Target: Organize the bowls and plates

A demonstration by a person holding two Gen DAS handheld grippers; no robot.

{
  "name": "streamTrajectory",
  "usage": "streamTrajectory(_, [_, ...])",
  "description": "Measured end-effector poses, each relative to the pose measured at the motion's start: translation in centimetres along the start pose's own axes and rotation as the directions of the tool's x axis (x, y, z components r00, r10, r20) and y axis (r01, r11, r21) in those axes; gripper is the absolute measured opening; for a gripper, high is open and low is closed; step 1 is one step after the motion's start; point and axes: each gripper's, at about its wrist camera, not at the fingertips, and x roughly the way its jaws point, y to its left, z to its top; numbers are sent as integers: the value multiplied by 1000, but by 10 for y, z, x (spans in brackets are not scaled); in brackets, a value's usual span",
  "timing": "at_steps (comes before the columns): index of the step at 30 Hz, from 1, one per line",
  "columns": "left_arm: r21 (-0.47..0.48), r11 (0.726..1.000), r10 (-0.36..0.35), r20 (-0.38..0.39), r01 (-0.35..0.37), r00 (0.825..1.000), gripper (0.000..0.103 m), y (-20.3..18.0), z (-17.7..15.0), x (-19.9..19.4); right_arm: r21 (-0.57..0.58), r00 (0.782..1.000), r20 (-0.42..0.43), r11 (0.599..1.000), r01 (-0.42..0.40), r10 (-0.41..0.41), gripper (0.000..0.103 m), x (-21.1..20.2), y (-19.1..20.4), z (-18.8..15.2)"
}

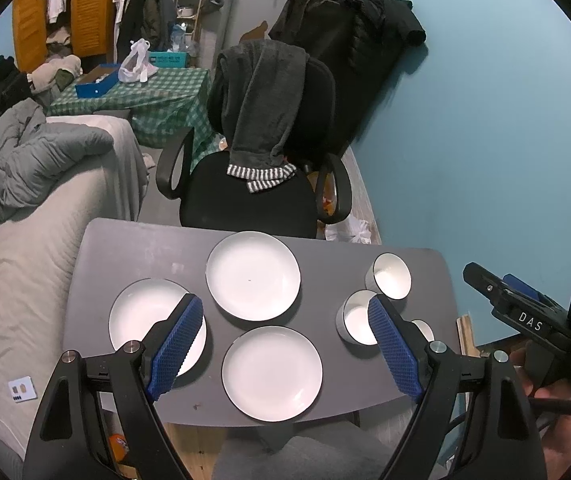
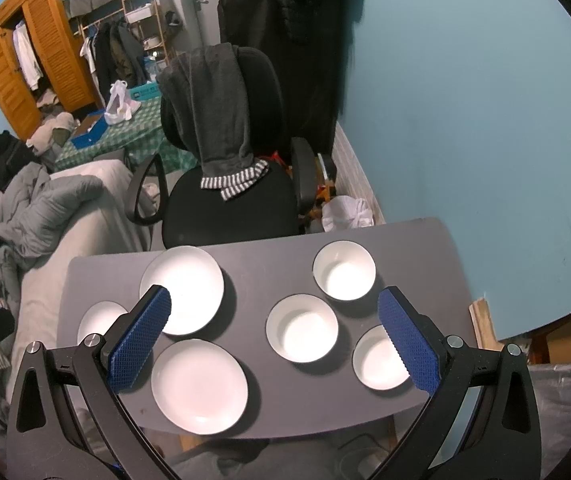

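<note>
Three white plates lie on the dark grey table (image 1: pixel 133 248): a far plate (image 1: pixel 252 275), a left plate (image 1: pixel 145 316) and a near plate (image 1: pixel 272 373). Three white bowls stand on the right half: a far bowl (image 2: pixel 344 269), a middle bowl (image 2: pixel 302 328) and a near bowl (image 2: pixel 377 358). My left gripper (image 1: pixel 285 344) hovers open above the near plate, nothing between its blue pads. My right gripper (image 2: pixel 275 340) is open above the table, straddling the middle bowl and holding nothing. The left plate (image 2: pixel 99 320) is partly hidden behind the right gripper's left finger.
A black office chair (image 1: pixel 245 196) draped with a grey garment stands just beyond the table's far edge. A bed with grey bedding (image 1: pixel 33 216) runs along the left. The blue wall (image 1: pixel 485 140) is close on the right. A hand (image 1: pixel 553 392) holds the right gripper's body (image 1: pixel 525 320).
</note>
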Motion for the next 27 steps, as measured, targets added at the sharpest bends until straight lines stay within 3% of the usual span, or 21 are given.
streamTrajectory(27, [3,1000,-4,1,4,1000,86,0,-2,3,0,1000,-10,1000,1,-1,102,3,0,-2])
